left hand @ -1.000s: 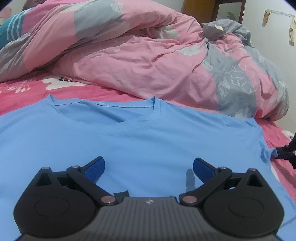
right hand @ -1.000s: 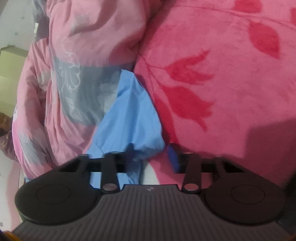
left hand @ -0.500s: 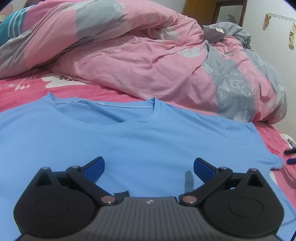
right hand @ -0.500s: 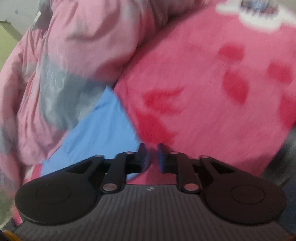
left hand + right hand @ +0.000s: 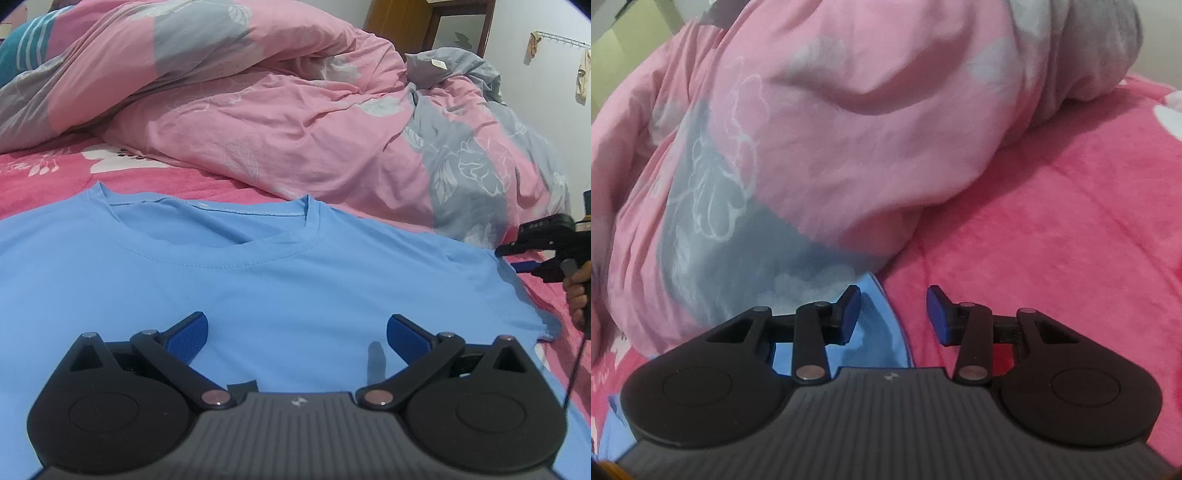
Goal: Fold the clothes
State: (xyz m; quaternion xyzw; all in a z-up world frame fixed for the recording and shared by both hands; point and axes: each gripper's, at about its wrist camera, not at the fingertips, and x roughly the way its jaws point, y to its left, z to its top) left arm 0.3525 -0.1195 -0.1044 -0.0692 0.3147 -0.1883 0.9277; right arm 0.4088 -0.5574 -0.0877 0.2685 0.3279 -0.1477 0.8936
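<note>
— Two claws in view, so start with the left one (image 5: pixel 295 334). How do its jaws stand?

— Spread wide, blue pads (image 5: pixel 186 338) far apart, nothing between them but the shirt (image 5: pixel 258 295) lying flat underneath and ahead. No pad presses on the cloth.

— Where is the shirt from that claw?

— Straight ahead and below, front side up, the neckline (image 5: pixel 221 240) farther out in front. It lies on the pink sheet (image 5: pixel 44 166). Beyond the neckline the duvet (image 5: pixel 295 122), pink and grey, is heaped up.

— And to that claw's right?

— The shirt's sleeve (image 5: pixel 517 295) runs out that way, and just past its edge is the right claw (image 5: pixel 524 260), held by a hand (image 5: pixel 578 295) at the frame's border. It looks apart from the sleeve.

— What does the right claw's own camera give?

— Its jaws are opening, a clear gap between the pads (image 5: pixel 849 310). Only sheet (image 5: pixel 1052 240) and a slip of sleeve (image 5: pixel 882 332) show in the gap, gripped by neither pad. The sleeve sits low and to the claw's left, partly under the left finger. The duvet (image 5: pixel 831 129) fills the view ahead and to the left; the picture is slightly blurred.
</note>
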